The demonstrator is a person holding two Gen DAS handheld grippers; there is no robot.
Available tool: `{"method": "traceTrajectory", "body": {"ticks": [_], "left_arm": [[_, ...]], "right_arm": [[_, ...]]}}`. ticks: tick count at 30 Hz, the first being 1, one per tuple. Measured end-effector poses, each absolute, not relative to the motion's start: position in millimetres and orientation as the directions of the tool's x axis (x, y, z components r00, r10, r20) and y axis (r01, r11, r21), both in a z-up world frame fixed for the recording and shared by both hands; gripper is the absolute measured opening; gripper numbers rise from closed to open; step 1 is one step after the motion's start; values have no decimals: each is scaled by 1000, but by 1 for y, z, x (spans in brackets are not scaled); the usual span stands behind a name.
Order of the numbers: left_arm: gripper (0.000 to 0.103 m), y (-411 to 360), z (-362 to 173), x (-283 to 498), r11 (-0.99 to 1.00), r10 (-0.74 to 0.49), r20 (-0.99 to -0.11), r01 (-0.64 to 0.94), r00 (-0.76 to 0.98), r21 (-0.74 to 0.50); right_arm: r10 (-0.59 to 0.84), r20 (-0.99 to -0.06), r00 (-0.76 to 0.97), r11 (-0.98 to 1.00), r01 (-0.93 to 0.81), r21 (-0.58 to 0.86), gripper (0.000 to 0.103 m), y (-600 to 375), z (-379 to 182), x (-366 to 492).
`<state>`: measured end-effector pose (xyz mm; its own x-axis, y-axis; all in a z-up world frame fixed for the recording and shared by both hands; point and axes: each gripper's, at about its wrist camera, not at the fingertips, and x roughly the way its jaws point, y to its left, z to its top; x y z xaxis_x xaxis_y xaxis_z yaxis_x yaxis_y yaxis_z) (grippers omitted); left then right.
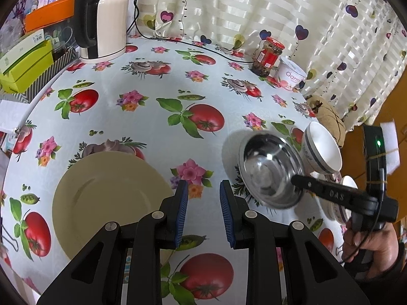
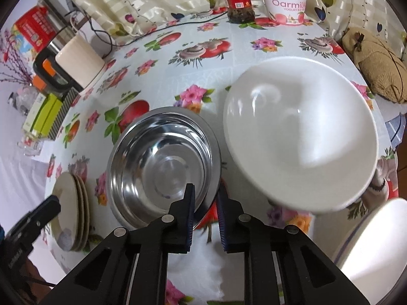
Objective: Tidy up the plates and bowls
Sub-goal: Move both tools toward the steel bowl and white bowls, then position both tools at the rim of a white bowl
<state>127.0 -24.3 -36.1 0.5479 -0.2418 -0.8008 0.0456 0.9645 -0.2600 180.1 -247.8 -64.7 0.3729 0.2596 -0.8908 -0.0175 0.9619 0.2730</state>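
Your right gripper [image 2: 205,200] points down at the steel bowl [image 2: 162,162], with its jaws narrowed on the bowl's near rim: one blue pad sits inside the rim, the other outside, and the rim runs between them. From the left wrist view the same gripper reaches in from the right, its black finger lying across the edge of that bowl, with your right hand [image 1: 368,241] on the handle below. Just right of the steel bowl, beyond your right fingers, a white bowl [image 2: 300,132] sits tilted; another white dish [image 2: 376,239] shows at the lower right edge, blurred.

Your left gripper [image 1: 204,198] stands partly open with nothing between its blue pads, hovering over the flowered tablecloth [image 1: 152,117]. The cream plate [image 1: 109,200] lies just left of its left finger; the right wrist view shows it as the top of a stack of plates. The steel bowl sits to its right.

Far ahead of both tools, by the curtain [image 1: 254,7], stand a red-lidded jar [image 2: 237,2], a yogurt tub [image 2: 286,5] and an electric kettle [image 1: 104,23]
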Motion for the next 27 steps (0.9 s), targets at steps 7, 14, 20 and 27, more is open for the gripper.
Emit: {"method": "traceTrajectory", "body": {"ticks": [7,14,20,27], "left_arm": [[27,-19,-31,119,965,-235,-795,37,559,-259],[27,-16,-27,110,966,-233,-792,38,565,-257],[27,-15,-23,104,966,-232,-786,40,573,-256],[27,-15,-15,99,963,-242,-776,48,583,-265]], "right_arm": [[266,-903,338,963,-59,262,16,-245,-63,153],[281,-904,321,960,-82,269,16,-240,-63,132],[294,-906,304,956,-110,273,23,-235,-63,121],[272,-890,365,962,-100,254,34,-240,-46,114]]}}
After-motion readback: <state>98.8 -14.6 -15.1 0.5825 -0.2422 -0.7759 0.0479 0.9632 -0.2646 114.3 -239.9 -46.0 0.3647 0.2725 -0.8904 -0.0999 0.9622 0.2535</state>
